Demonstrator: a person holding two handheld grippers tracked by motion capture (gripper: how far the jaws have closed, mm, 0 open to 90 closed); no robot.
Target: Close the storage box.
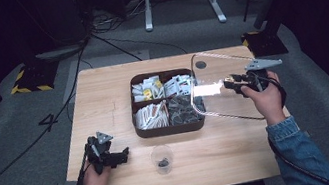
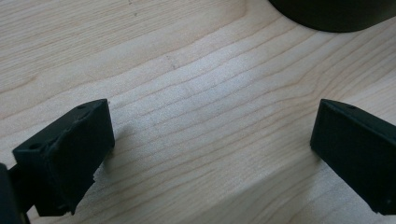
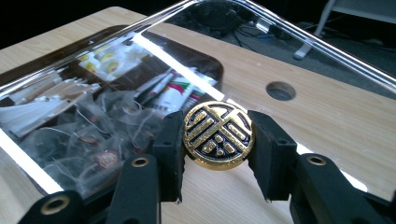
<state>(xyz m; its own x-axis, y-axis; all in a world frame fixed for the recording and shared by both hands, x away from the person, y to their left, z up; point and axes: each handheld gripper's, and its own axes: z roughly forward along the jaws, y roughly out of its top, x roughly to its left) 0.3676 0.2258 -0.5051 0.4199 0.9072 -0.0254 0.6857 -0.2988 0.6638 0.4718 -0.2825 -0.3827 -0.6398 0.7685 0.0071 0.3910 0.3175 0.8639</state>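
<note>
The right gripper point(image 3: 218, 140) clamps the clear lid's point(image 1: 222, 70) gold knob point(image 3: 218, 135) beside the compartment box point(image 1: 169, 128); the lid looks stiff, probably light and slick, while the left gripper point(image 2: 212, 154) rests apart.

Dim, dark surroundings; overhead glare on the clear lid point(image 1: 212, 89); near claws blurred.

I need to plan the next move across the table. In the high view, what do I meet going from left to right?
Left claw resting open on the wooden table → small clear plastic cup → dark brown four-compartment tray of packets → right claw, shut on the gold knob of the clear lid.
</note>
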